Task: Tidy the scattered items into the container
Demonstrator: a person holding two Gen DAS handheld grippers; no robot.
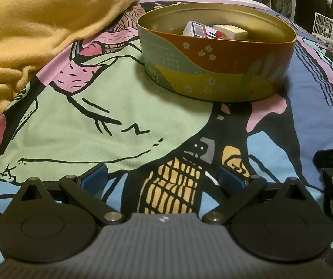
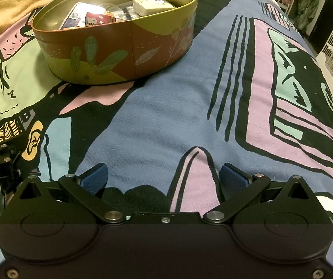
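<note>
Both grippers stood spread and empty over the patterned bedspread (image 1: 110, 107).
Left gripper (image 1: 163, 179) faced the oval tin (image 1: 215, 69); right gripper (image 2: 164, 179) alone revealed its leaf-printed side and red packet (image 2: 97, 19).

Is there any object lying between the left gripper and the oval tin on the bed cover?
Nothing visible does. Between the open left gripper and the oval tin lies only bare patterned bed cover. The yellow blanket is bunched off to the left, clear of that path.
</note>
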